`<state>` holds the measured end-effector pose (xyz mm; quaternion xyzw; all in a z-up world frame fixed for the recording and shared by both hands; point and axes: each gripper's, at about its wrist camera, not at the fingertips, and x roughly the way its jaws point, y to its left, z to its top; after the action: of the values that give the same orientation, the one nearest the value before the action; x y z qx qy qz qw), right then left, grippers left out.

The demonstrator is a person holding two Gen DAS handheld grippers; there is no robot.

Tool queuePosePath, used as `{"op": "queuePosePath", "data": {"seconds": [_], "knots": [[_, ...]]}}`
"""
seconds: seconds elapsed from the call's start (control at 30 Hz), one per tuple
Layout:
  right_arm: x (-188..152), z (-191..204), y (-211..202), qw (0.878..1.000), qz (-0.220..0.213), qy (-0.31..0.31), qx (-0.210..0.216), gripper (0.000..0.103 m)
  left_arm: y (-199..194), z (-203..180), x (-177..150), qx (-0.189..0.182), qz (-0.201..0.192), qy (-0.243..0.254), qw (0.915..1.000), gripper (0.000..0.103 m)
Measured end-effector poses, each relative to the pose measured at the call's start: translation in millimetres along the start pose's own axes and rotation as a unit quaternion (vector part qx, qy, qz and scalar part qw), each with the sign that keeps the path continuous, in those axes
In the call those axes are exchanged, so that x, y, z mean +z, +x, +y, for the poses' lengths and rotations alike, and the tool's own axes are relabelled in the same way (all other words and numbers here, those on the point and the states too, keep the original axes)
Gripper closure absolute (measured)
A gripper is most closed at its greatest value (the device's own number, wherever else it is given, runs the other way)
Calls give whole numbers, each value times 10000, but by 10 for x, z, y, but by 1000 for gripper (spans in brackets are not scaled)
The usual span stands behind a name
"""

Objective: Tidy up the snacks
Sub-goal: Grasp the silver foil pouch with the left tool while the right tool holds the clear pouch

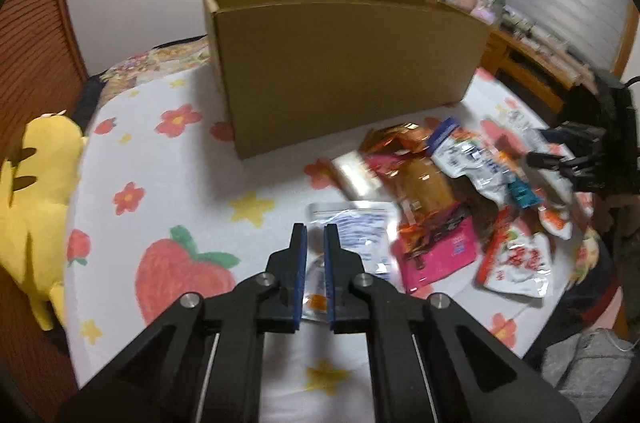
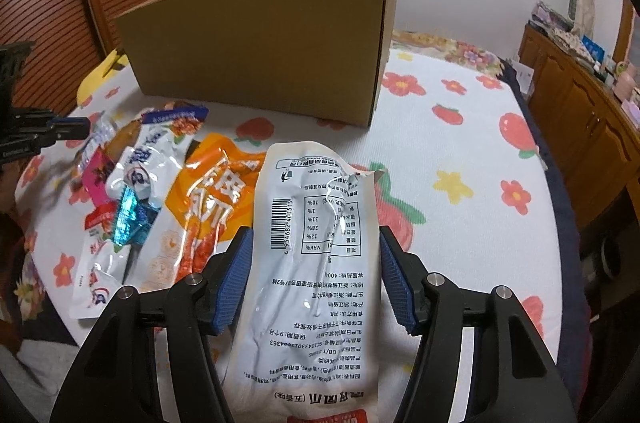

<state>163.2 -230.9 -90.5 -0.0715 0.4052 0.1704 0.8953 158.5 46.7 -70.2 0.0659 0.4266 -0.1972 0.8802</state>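
A brown cardboard box stands open-topped at the back of the table; it also shows in the right wrist view. A pile of snack packets lies in front of it. My left gripper has its jaws nearly closed, a small gap between them, over a clear packet with printed label; I cannot tell if it grips it. My right gripper has its jaws wide apart around a large white packet with a barcode, whose sides touch the blue pads. The right gripper also shows in the left view.
The table wears a white cloth with strawberries and flowers. A yellow plush toy sits at the left edge. Orange, white and pink packets lie left of the white one. A wooden sideboard stands at the right.
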Motion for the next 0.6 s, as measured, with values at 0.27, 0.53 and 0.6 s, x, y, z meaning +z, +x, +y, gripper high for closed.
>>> {"op": "queuePosePath", "data": {"seconds": [0.27, 0.53, 0.6], "knots": [[-36, -1, 82, 9999, 101, -1, 16, 40, 96, 13, 41, -342, 141, -128, 9992, 49], [-48, -17, -9, 10000, 19, -25, -9, 40, 242, -71, -10, -324, 568, 207, 9976, 47], [-54, -24, -22, 10000, 6, -15, -8, 40, 268, -107, -33, -260, 633, 293, 9972, 47]]}}
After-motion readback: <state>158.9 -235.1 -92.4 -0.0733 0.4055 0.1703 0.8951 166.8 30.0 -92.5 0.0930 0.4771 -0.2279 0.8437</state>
